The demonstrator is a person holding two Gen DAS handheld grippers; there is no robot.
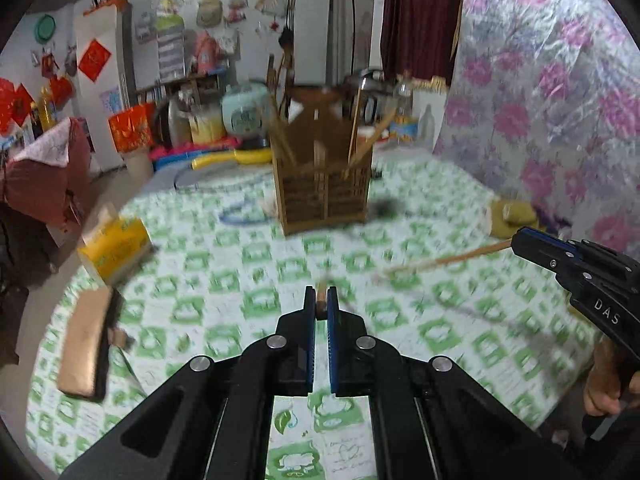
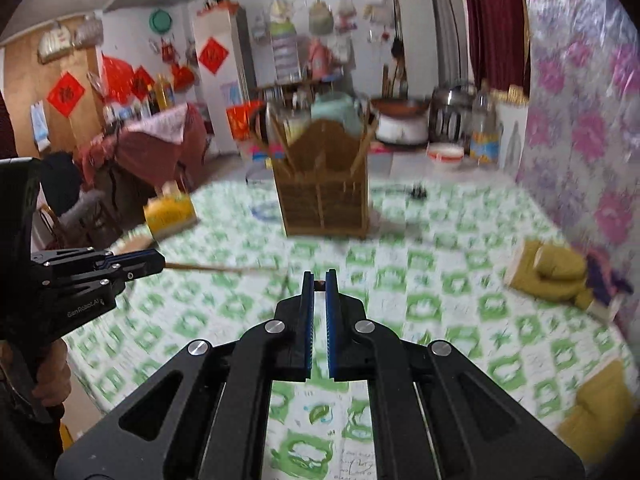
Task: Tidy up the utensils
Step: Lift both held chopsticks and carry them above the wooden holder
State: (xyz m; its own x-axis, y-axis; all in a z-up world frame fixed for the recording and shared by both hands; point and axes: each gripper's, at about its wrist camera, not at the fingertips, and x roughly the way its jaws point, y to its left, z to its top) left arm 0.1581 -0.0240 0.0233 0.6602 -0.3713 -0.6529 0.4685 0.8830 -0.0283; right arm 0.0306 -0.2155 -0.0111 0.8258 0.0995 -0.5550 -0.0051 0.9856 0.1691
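- The left claw (image 1: 321,300) is clenched on one long thin wooden chopstick (image 2: 218,268). In the left wrist view we see only its end, nipped between the blue pads. In the right wrist view it pokes out sideways from the claw, over the desk.
- The right claw (image 2: 319,284) is clenched on another thin wooden chopstick (image 1: 444,260). It also sticks out sideways, and its far end looks low, near the cloth.
- The brown woven bamboo holder (image 1: 324,184) stands upright in the middle of the desk with the green and white checked cloth (image 1: 248,292). It is ahead of both claws and well apart from them. Some sticks already lean inside it.
- Both chopsticks are in the air, not in the holder yet. The pictures are blurry, so small things are hard to tell.
- I think the step now is to carry the chopsticks over to the holder and drop them in.
- To do it well, lift each chopstick above the top of the holder first. Tip it so one end points down into an open part.
- Go one claw at a time, so the two sticks do not bump.
- Keep clear of the sticks that lean out. A knock could push the light holder over.
- Let go only when the tip is well inside.
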